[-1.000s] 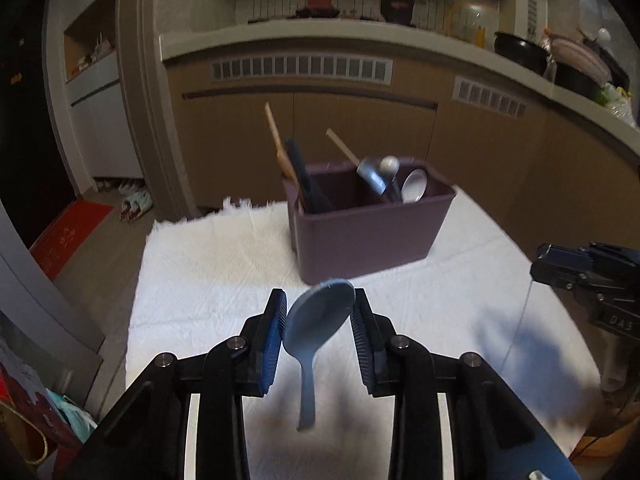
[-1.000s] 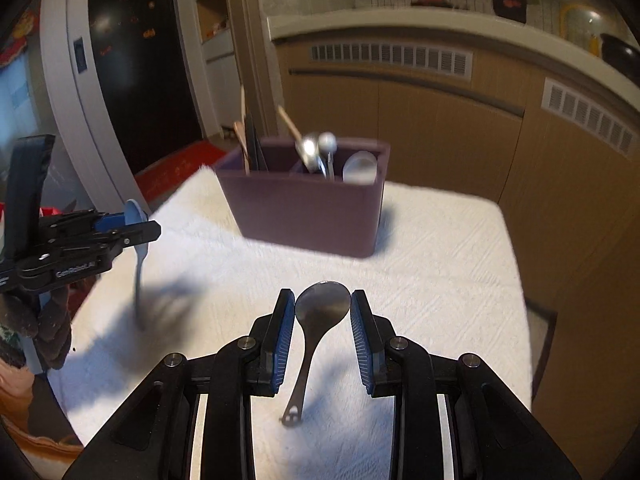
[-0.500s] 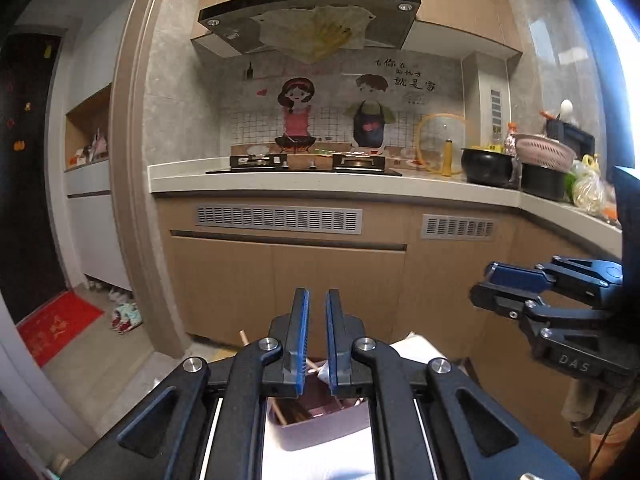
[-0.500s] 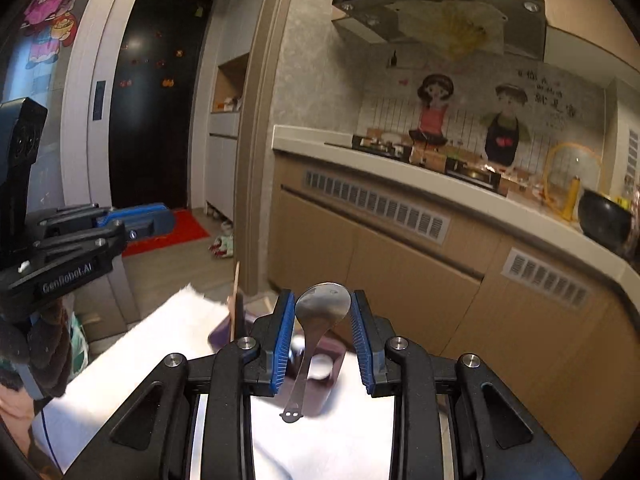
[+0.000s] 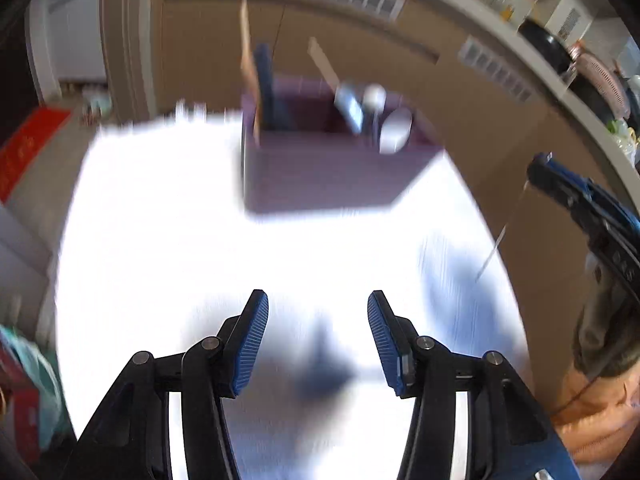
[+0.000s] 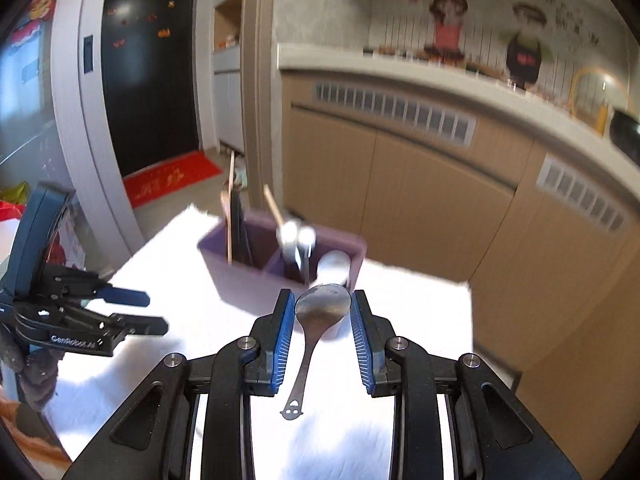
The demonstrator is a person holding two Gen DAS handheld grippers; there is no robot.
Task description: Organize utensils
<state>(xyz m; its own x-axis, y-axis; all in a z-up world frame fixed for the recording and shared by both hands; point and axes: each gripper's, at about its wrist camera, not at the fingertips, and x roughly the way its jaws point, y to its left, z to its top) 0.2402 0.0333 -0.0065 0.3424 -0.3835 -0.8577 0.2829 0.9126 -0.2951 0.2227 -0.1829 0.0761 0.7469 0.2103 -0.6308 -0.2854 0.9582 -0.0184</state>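
A purple utensil holder (image 5: 328, 168) stands on the white cloth (image 5: 160, 220), with wooden sticks, a dark spatula and several spoons in it; it also shows in the right wrist view (image 6: 240, 276). My left gripper (image 5: 316, 336) is open and empty, low over the cloth in front of the holder; the view is blurred. My right gripper (image 6: 323, 334) is shut on a metal spoon (image 6: 320, 312), bowl up and handle hanging down, held just in front of the holder. The left gripper shows at the left in the right wrist view (image 6: 120, 312).
The cloth covers a small table with edges at left and right. Kitchen cabinets (image 6: 420, 184) and a counter (image 6: 440, 88) run behind it. A red mat (image 6: 168, 176) lies on the floor by a dark door. The right gripper shows at the right edge (image 5: 592, 216).
The left gripper held a blue spoon a second ago; now it is open and empty and has swung back down over the cloth. The right gripper has tilted down toward the holder, still holding the metal spoon.
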